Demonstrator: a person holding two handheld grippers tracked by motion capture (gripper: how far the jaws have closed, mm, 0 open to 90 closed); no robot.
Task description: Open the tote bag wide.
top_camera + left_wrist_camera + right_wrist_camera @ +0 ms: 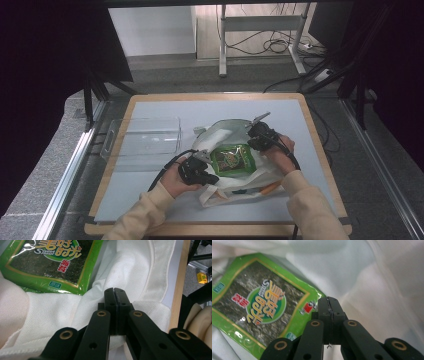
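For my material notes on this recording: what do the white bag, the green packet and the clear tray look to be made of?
White bag: seemingly woven cloth, matte, with visible weave, stitched hems and soft folds. Green seaweed snack packet: probably thin plastic film, glossy, with highlights and printed lettering. Clear tray: apparently rigid transparent plastic; the table's surface shows through its walls.

Both forearms wear long cream knitted sleeves with ribbed cuffs. Each hand carries a matte black two-jaw gripper: the left gripper and the right gripper. A grey three-cornered plate tops the right one, and a black cable trails from the left. In the gripper views, the black link arms carry brass-ringed pivot holes and end in flat rectangular pads.
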